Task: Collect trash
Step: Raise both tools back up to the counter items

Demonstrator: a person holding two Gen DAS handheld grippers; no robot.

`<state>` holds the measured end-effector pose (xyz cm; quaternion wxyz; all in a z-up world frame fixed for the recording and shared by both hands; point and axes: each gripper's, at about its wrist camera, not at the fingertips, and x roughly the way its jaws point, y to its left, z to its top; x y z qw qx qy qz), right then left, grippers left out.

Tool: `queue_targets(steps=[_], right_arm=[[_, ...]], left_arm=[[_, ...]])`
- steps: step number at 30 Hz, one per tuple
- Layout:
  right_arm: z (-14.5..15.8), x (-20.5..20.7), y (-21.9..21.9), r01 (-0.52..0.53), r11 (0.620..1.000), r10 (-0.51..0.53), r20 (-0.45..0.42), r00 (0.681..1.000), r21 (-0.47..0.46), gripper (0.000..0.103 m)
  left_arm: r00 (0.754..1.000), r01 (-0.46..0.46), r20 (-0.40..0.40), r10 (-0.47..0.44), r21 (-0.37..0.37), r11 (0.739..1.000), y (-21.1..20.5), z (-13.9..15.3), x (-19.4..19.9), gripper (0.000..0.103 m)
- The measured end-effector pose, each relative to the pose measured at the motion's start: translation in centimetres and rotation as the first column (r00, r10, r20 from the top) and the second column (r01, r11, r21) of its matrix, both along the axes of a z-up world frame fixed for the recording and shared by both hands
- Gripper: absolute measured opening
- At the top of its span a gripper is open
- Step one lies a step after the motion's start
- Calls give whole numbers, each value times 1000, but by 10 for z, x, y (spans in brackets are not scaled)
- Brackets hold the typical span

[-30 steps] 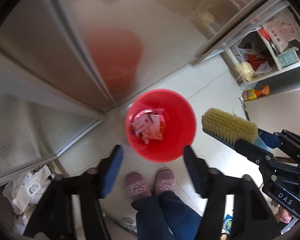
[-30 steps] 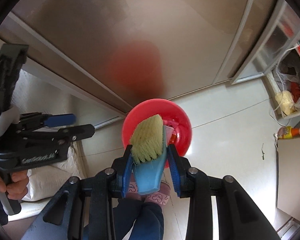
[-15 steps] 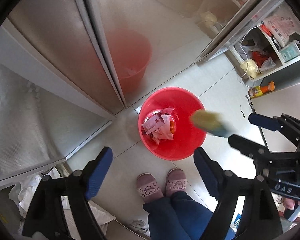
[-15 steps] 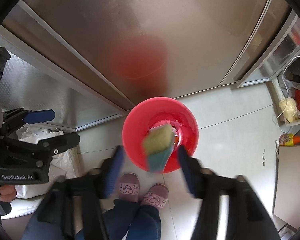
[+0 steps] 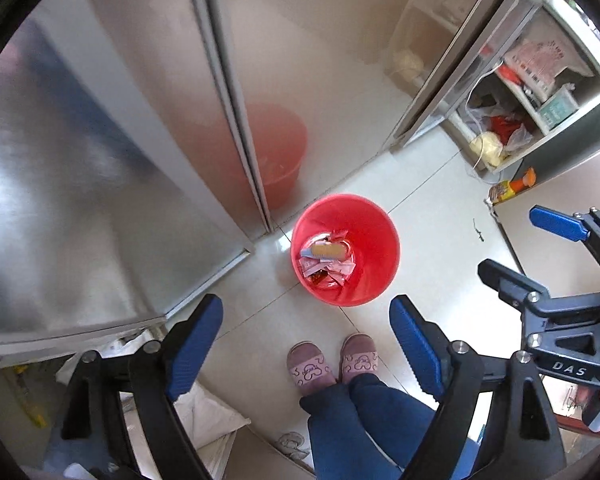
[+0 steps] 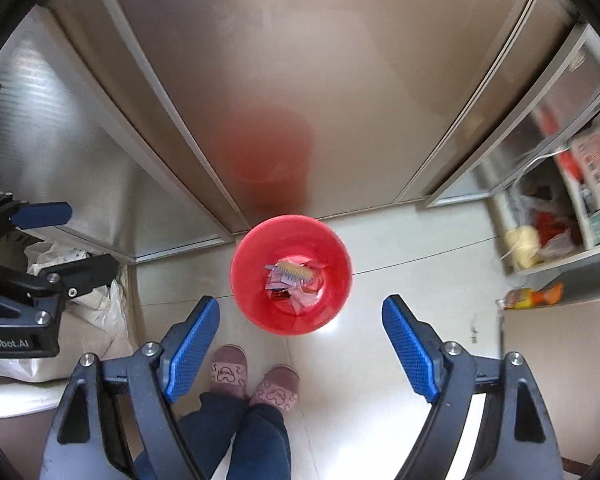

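On the pale tiled floor [image 6: 400, 320] by steel cabinet doors, the scrub brush [image 6: 294, 272] now lies atop wrappers inside the red bucket [image 6: 332, 252], dropped from the right gripper [image 6: 300, 340], whose empty jaws are opening, while the left gripper [image 5: 306, 344] hangs released, higher than before.

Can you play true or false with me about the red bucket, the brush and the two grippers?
1. The brush lies inside the red bucket. True.
2. The right gripper is squeezing the brush. False: nothing is between its jaws, which are opening.
3. The red bucket is empty apart from the brush. False: wrappers lie in it too.
4. The left gripper holds nothing. True.
5. The bucket lies tipped over on its side. False: it stands upright on the floor.
6. Two pink slippers stand near the bucket. True.
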<state>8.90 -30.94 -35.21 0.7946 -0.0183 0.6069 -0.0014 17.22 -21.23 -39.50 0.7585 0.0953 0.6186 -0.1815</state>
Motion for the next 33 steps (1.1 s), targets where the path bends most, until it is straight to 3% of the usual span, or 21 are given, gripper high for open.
queue_targets(steps=[4,6,8,13,22,33], right_arm=[[64,-6,11,-5,1000,4,35,999,27,84],[96,-7,17,-6,999,3,48,999,48,98],[126,-8,23,-9,998,4,77,997,62,102],[184,-12,45,-7,1000,8,174,985,-5,102],[249,-6,77,-99,994,110,313,943,-51,102],[272,51,146,-228,973,217,385,897,-16,102]], left_arm=[[999,-21,45,22,-30,999,15,66,-13,84],[997,-33,64,36,-45,998,21,98,-18,85],[995,-51,85,56,-65,997,28,126,-23,85],[982,-123,134,132,-72,990,44,179,-36,85],[935,-250,235,267,-100,963,81,242,-52,85],[850,-432,304,431,-66,899,171,285,-15,85]])
